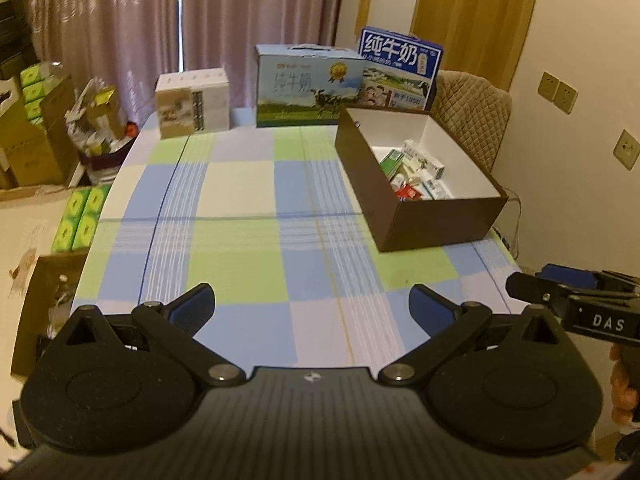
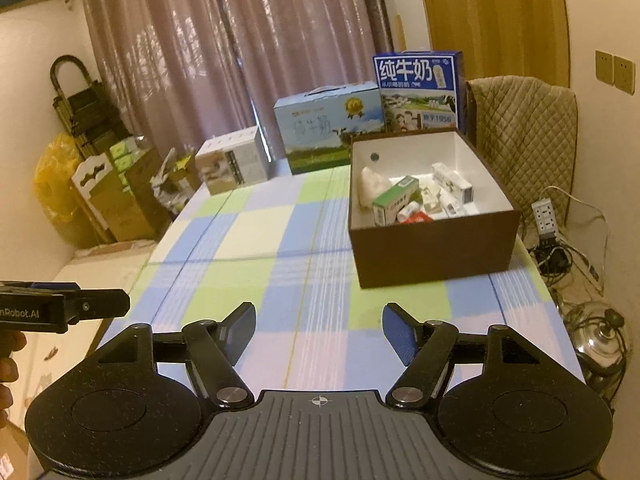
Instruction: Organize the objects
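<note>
Grippers left (image 1: 312, 308) and right (image 2: 319, 330) gape wide, empty.

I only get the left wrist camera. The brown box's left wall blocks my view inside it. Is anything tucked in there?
Observer: Yes, a white crumpled lump lies against the left wall inside the brown box.
Operator: What's down below, to the right?
Observer: A white power strip amid tangled cables.
Operator: Anything else there?
Observer: A shiny metal pot with a black knob on its lid.
</note>
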Available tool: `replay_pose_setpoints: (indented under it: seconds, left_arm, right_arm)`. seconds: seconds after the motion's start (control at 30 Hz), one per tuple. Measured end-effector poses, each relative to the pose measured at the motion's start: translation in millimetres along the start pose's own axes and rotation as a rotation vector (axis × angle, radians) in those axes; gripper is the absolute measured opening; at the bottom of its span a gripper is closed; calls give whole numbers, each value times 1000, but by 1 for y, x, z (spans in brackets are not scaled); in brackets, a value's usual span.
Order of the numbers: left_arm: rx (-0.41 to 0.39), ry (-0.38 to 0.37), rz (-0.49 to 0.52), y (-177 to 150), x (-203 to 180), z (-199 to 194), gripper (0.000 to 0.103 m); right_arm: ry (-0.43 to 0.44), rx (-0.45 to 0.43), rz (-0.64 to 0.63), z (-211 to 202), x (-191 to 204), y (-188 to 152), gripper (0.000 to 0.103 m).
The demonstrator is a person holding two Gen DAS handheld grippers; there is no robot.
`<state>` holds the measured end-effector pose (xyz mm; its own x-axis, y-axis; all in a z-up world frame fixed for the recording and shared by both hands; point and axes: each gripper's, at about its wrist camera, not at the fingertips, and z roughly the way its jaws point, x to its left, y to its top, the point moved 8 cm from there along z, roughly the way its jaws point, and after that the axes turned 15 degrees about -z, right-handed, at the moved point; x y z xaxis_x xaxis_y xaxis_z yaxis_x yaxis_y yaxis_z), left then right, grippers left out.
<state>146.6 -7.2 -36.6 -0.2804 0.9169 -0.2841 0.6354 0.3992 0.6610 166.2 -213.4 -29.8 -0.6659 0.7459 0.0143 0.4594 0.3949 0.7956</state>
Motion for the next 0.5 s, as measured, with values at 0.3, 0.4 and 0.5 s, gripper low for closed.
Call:
replay_pose_setpoints:
  seconds: [0.3, 0.4, 0.5]
  left_arm:
    - [23, 52, -8, -32, 16, -22, 102]
    - [33, 63, -11, -42, 20, -26, 102]
    - [47, 70, -9, -49, 22, -28, 102]
  right_arm:
    - [24, 48, 11, -18, 18, -22, 67]
    - [23, 59, -3, -20, 23, -27, 67]
    - [24, 74, -5, -18, 27, -32, 67]
